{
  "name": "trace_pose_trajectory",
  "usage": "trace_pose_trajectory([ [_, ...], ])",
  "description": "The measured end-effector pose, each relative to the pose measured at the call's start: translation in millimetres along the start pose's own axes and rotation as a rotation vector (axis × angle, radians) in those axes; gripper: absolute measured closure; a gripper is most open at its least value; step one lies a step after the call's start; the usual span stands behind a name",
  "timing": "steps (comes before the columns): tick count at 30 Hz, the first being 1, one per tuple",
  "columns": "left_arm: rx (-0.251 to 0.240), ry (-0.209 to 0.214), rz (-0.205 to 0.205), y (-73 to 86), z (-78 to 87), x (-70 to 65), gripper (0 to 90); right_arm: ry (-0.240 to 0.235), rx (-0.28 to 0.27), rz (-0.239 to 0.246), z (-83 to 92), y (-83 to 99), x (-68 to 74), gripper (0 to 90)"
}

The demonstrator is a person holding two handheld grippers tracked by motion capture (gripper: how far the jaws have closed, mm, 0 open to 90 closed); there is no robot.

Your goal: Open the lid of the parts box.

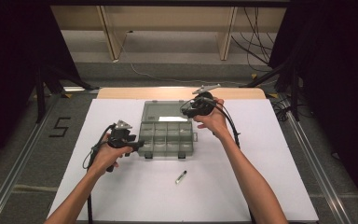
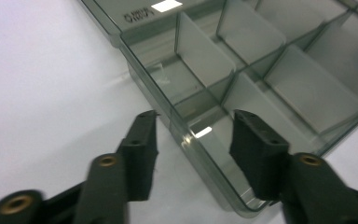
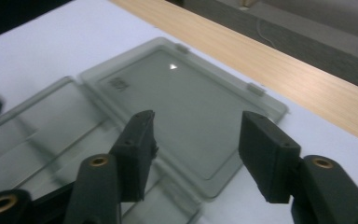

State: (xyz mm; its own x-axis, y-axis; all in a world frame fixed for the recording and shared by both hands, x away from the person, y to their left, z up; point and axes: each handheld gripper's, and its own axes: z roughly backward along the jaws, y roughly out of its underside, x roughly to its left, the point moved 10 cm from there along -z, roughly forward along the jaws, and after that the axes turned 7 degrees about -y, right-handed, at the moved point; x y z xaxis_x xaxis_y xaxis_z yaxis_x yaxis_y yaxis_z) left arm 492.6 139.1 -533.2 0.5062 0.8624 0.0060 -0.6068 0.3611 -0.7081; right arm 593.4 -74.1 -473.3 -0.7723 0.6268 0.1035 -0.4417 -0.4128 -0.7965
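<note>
A smoky clear plastic organiser box [image 1: 167, 136] lies open in the middle of the white table, its lid [image 1: 164, 111] folded flat toward the far side. The dividers [image 2: 205, 56] split the tray into several empty compartments. My left gripper [image 1: 137, 145] is open, its jaws straddling the box's left wall [image 2: 186, 135]. My right gripper [image 1: 186, 110] is open above the right edge of the lid [image 3: 182, 102], with nothing between its jaws. A small silver-and-black cylinder [image 1: 181, 177] lies on the table in front of the box.
The white table [image 1: 270, 154] has a wooden strip [image 1: 177, 93] along its far edge. Metal rails [image 1: 14, 172] run along both sides on the floor, and cables [image 1: 256, 32] lie beyond the table.
</note>
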Motion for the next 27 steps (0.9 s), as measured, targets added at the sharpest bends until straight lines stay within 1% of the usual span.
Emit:
trace_pose_trajectory([
  [1, -0.035, 0.01, 0.041, -5.0, 3.9, -1.3, 43.4, -0.025, 0.015, -0.001, 3.5, 1.5, 7.7, 43.4],
  [2, -0.035, 0.01, 0.041, -5.0, 3.9, -1.3, 42.2, -0.051, 0.012, 0.009, 6.0, 1.7, 14.8, 42.8],
  [3, -0.059, 0.004, 0.047, -8.3, 8.6, -0.6, 40.2, -0.061, 0.002, 0.02, 7.8, 1.5, 20.6, 41.6],
  [4, -0.059, 0.004, 0.047, -8.3, 8.6, -0.6, 38.8, -0.075, 0.005, 0.032, 9.6, 1.9, 26.5, 40.7],
  [5, -0.066, 0.006, 0.048, -9.0, 11.0, -0.5, 38.8, -0.075, 0.005, 0.032, 9.6, 1.9, 26.5, 40.7],
  [6, -0.087, 0.002, 0.053, -11.1, 13.2, -0.4, 38.1, -0.081, 0.002, 0.042, 11.7, 2.0, 31.8, 40.4],
  [7, -0.104, 0.007, 0.069, -12.8, 14.5, -1.7, 37.5, -0.099, -0.004, 0.046, 13.1, 1.5, 39.0, 39.8],
  [8, -0.125, 0.001, 0.091, -15.2, 15.1, -2.5, 37.1, -0.122, -0.008, 0.053, 14.6, 1.3, 44.9, 39.6],
  [9, -0.132, 0.005, 0.089, -16.1, 17.3, -3.4, 35.3, -0.142, -0.028, 0.066, 17.0, 0.5, 53.3, 38.3],
  [10, -0.137, 0.011, 0.09, -16.8, 19.6, -4.8, 34.3, -0.153, -0.042, 0.069, 18.9, 0.9, 57.8, 38.9],
  [11, -0.146, 0.011, 0.091, -18.0, 21.7, -5.8, 32.8, -0.161, -0.042, 0.082, 20.4, 2.5, 61.0, 38.2],
  [12, -0.163, 0.013, 0.09, -20.2, 26.2, -8.9, 31.4, -0.166, -0.014, 0.094, 20.7, 5.7, 64.0, 36.5],
  [13, -0.163, 0.013, 0.09, -20.2, 26.2, -8.9, 30.7, -0.166, -0.014, 0.094, 20.7, 5.7, 64.0, 36.5],
  [14, -0.183, 0.02, 0.091, -22.1, 28.9, -12.0, 30.7, -0.164, 0.004, 0.109, 22.2, 7.6, 66.1, 35.9],
  [15, -0.207, 0.029, 0.083, -24.0, 33.8, -17.3, 28.8, -0.193, -0.001, 0.125, 26.5, 9.9, 74.6, 35.2],
  [17, -0.213, 0.036, 0.077, -24.3, 36.0, -19.1, 28.2, -0.197, 0.015, 0.152, 29.0, 13.2, 78.7, 32.7],
  [18, -0.223, 0.037, 0.076, -25.1, 39.5, -21.7, 27.6, -0.199, 0.026, 0.173, 30.9, 15.7, 82.1, 32.7],
  [19, -0.234, 0.039, 0.072, -26.0, 41.5, -22.8, 27.4, -0.203, 0.031, 0.184, 32.6, 16.9, 84.2, 32.6],
  [20, -0.25, 0.044, 0.07, -27.2, 45.0, -25.0, 27.4, -0.203, 0.031, 0.184, 32.6, 16.9, 84.2, 32.6],
  [22, -0.262, 0.051, 0.071, -27.0, 50.1, -28.0, 26.9, -0.217, 0.03, 0.201, 35.5, 19.6, 90.4, 32.5],
  [23, -0.274, 0.055, 0.067, -26.9, 52.6, -29.6, 26.2, -0.224, 0.042, 0.203, 36.9, 21.5, 92.8, 32.4],
  [24, -0.281, 0.061, 0.067, -26.0, 54.6, -31.9, 25.6, -0.236, 0.048, 0.223, 38.5, 24.5, 97.9, 31.7],
  [27, -0.294, 0.069, 0.067, -22.8, 60.3, -37.1, 24.6, -0.258, 0.059, 0.239, 41.2, 28.2, 105.6, 29.0],
])
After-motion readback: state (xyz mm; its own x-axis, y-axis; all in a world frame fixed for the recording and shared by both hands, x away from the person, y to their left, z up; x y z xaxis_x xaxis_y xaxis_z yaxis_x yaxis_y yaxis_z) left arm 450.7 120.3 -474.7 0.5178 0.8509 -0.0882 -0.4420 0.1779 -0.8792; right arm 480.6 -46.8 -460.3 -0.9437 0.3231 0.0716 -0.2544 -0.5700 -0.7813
